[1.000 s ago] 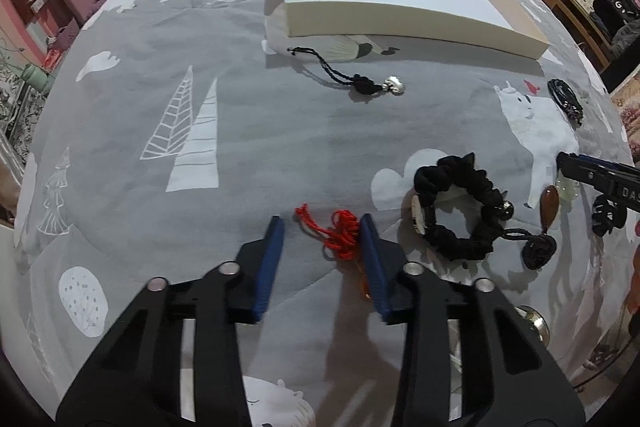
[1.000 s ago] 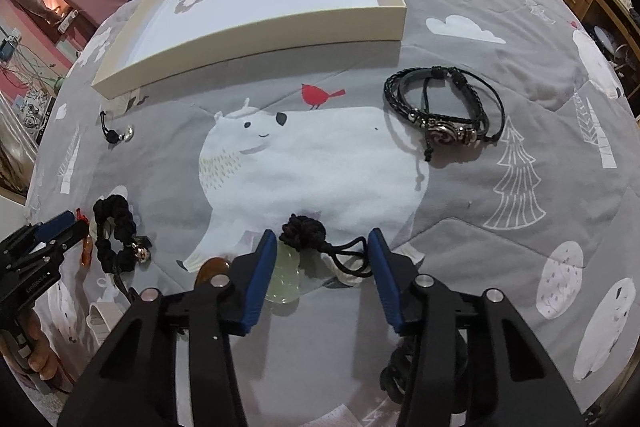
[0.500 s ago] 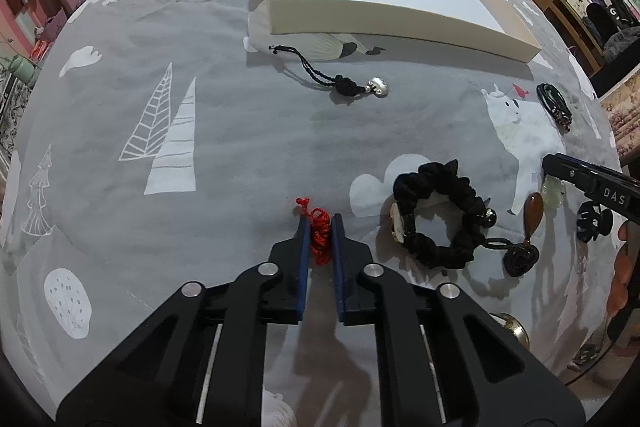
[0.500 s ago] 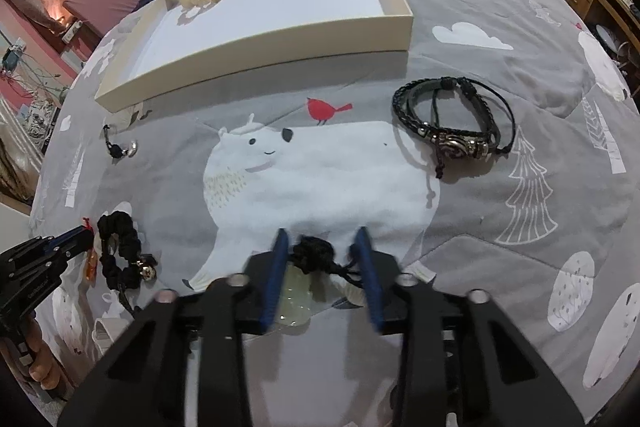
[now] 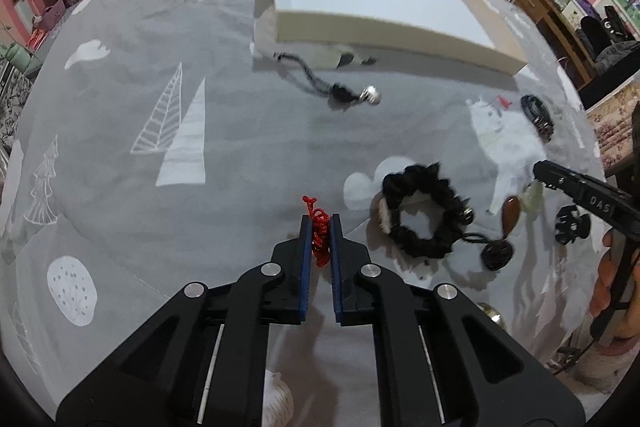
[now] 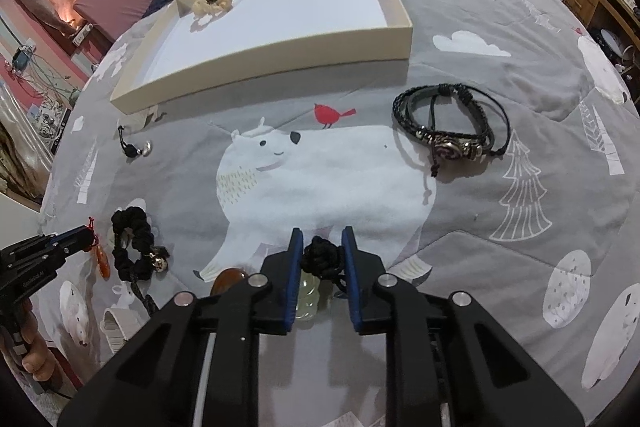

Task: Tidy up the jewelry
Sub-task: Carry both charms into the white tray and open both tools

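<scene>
My left gripper is pinching the red cord charm, jaws just closing to a sliver with the knot bunched between the pads. Moving right, my right gripper is squeezing in on the black knot of the pale jade pendant, pads touching it. I'm looking ahead: the cream tray is lying straight up-bed from both, long side across my path, and I'm judging the right hand's run to be the shorter.
</scene>
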